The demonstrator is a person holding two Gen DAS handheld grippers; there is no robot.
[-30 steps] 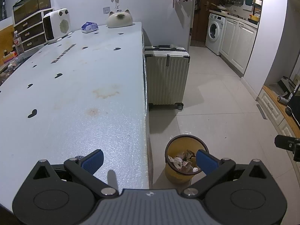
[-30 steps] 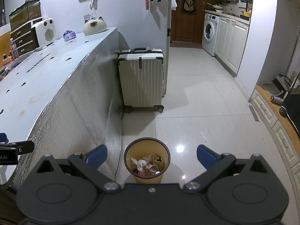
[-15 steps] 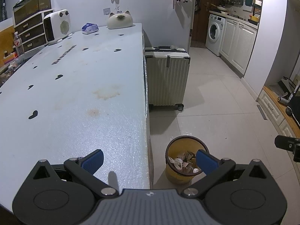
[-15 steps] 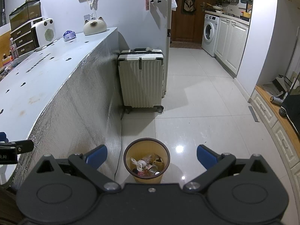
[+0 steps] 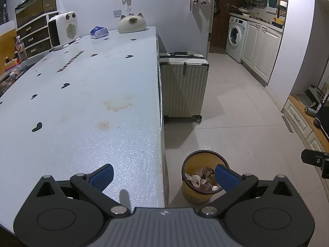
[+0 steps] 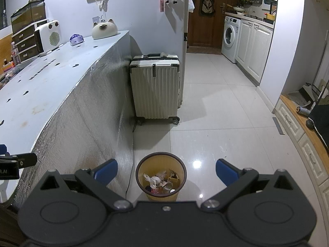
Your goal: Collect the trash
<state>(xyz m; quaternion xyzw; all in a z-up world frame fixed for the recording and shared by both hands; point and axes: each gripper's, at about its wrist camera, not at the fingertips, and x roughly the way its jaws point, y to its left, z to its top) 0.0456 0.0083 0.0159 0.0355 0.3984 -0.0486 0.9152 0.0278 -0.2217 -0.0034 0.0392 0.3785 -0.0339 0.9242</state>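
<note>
Trash bin [image 6: 161,177] on the floor tiles, just beside the table's foil-clad side, directly below and between the right gripper's fingers in the right wrist view. Yellow, dark rim, holds crumpled paper, wrappers and a small white cap; about half full, hard to say exactly. Right gripper [image 6: 166,170] spread wide, nothing held. Left gripper [image 5: 164,175] also spread wide and empty, straddling the table edge: one blue pad over the tabletop, the other over the bin [image 5: 202,178]. Table [image 5: 86,107] near the grippers is bare except brownish stains and dark printed marks; no loose trash visible on it. Farther back, white suitcase [image 6: 155,87] stands upright against the table end, small pale scrap on its top, can't tell if it's trash. Far end of table: white heater [image 5: 63,29], blue-white packet [image 5: 99,32], cat-shaped object [image 5: 132,23]. Floor beyond looks clean. Judgement: collection seems mostly or fully done, trash already in the bin, both hands free. Left over, maybe: packet at far end and scrap on suitcase, if those count.
</note>
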